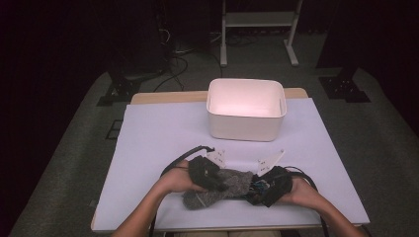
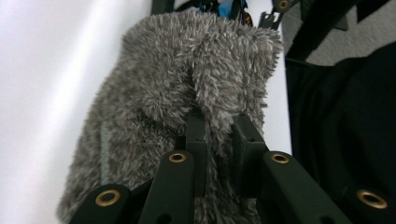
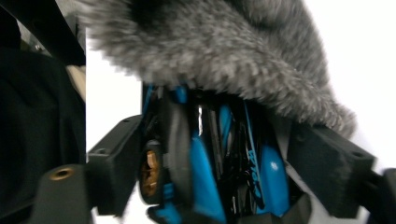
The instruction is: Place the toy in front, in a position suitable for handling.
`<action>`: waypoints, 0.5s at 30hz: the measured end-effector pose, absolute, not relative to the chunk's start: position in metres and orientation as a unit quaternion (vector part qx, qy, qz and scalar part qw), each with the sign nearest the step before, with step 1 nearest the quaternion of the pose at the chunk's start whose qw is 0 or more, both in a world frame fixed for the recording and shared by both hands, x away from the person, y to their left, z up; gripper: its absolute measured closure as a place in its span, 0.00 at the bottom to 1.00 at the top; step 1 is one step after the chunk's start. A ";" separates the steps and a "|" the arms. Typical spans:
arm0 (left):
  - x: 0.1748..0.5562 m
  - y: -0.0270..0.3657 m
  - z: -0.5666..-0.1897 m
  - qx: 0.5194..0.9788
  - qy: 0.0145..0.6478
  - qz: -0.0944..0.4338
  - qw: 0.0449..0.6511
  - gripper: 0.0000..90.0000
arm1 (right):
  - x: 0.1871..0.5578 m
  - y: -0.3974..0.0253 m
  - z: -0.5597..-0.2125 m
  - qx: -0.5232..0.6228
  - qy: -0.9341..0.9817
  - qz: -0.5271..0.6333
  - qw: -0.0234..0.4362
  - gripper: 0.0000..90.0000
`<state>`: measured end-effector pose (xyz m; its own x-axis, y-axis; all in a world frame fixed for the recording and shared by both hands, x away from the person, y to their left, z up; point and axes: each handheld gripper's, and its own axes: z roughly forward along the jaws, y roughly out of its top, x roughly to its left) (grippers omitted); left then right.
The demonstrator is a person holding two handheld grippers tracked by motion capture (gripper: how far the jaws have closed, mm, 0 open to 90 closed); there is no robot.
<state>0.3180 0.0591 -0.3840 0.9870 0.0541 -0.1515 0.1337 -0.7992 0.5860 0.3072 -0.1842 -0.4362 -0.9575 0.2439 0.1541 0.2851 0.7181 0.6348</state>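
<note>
A grey fuzzy cloth (image 1: 217,190) lies on the pale mat near the front edge, between my two grippers. My left gripper (image 1: 210,175) comes at it from the left. In the left gripper view the left gripper (image 2: 217,121) pinches a raised fold of the cloth (image 2: 187,70) between its jaws. My right gripper (image 1: 262,187) is at the cloth's right end. In the right gripper view the right gripper (image 3: 219,158) clamps a blue and black toy (image 3: 210,163) with a wheel, right under the cloth's edge (image 3: 224,46). The cloth hides the toy's far end.
A white rectangular bin (image 1: 245,126) stands open at the back centre of the mat (image 1: 163,133). The mat covers most of the wooden table. Dark floor, cables and a white stand frame (image 1: 257,19) lie beyond the table.
</note>
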 end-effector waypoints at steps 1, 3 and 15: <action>0.317 0.058 -0.385 0.947 0.048 -0.066 0.312 0.89 | 0.306 -0.183 -0.438 -0.141 -0.928 -0.344 0.031 0.20; 0.315 0.057 -0.387 0.947 0.046 -0.065 0.313 0.89 | 0.302 -0.181 -0.442 -0.133 -0.931 -0.338 0.021 0.18; 0.310 0.037 -0.404 0.947 0.030 -0.050 0.315 0.88 | 0.286 -0.179 -0.452 -0.107 -0.939 -0.325 -0.027 0.16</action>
